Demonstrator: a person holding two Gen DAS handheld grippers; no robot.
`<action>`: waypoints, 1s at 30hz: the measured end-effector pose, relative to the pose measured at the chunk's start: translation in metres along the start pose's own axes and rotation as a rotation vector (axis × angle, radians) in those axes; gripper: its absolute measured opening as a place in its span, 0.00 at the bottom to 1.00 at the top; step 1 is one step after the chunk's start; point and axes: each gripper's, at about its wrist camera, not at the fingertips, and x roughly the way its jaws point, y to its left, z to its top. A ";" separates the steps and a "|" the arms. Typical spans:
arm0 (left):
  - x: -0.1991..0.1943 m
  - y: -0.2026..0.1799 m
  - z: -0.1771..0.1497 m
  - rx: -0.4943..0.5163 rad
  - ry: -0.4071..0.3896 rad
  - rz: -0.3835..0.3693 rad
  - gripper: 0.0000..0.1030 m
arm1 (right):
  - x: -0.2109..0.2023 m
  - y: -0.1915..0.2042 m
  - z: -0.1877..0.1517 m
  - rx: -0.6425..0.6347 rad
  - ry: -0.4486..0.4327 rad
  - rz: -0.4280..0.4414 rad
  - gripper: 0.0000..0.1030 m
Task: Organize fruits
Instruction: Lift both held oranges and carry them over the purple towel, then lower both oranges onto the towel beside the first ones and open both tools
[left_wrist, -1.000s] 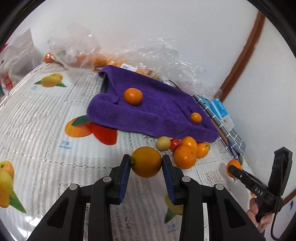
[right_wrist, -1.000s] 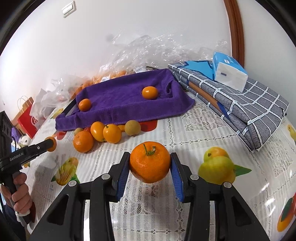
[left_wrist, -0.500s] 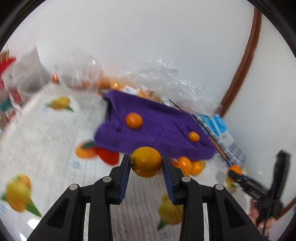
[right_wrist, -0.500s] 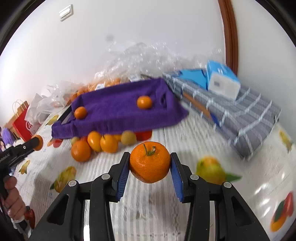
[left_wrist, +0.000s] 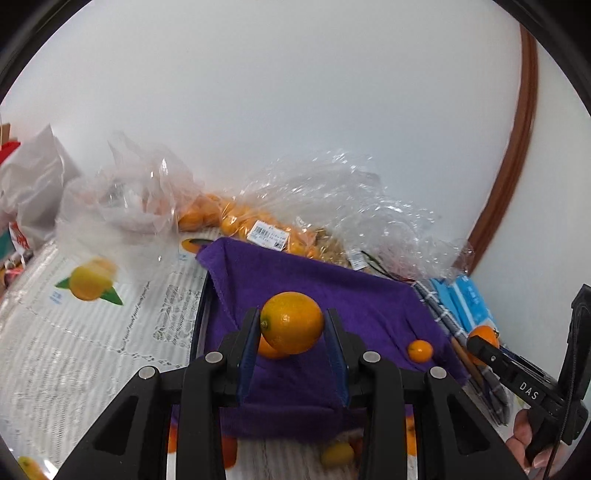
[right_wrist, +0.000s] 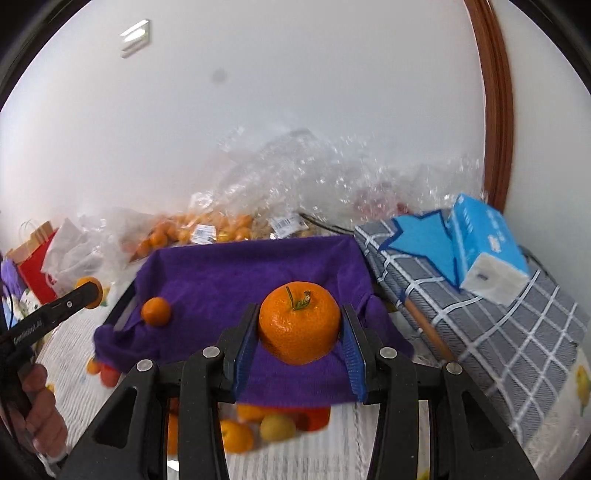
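Left gripper: closed on a smooth, oval yellow-orange citrus fruit, blue pads pressing its two sides, carried above the purple towel-lined tray.
Right gripper: clamped on a round, pebbly orange mandarin with a green stem, stem up, held over the same tray.
Fruit on the towel: one small orange at the tray's left side in the right view; another small orange towards its right edge in the left view.
Fruit left on the table: a loose cluster of oranges and a pale yellow one just in front of the tray.
Handling: judged light, firm yet slightly yielding; the round skins can roll or slip from flat pads, and the thin peel bruises under a hard squeeze.
Where to hold: across the widest middle, pads on opposite sides, as both grips sit now.
Release: best set low on the soft towel, which should stop rolling.
Writing: "DAS" on the other gripper's body in the left view; white barcode stickers on the clear plastic fruit bags, unreadable; print on the blue tissue pack too small to tell.
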 end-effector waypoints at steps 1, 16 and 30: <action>0.004 0.001 -0.002 -0.005 0.013 0.008 0.32 | 0.004 -0.002 -0.002 0.005 -0.002 -0.003 0.42; 0.034 0.010 -0.013 -0.051 0.118 0.027 0.32 | 0.044 -0.022 -0.019 0.078 0.089 -0.004 0.42; 0.041 0.007 -0.016 -0.024 0.161 0.029 0.32 | 0.059 -0.011 -0.024 0.039 0.145 0.001 0.43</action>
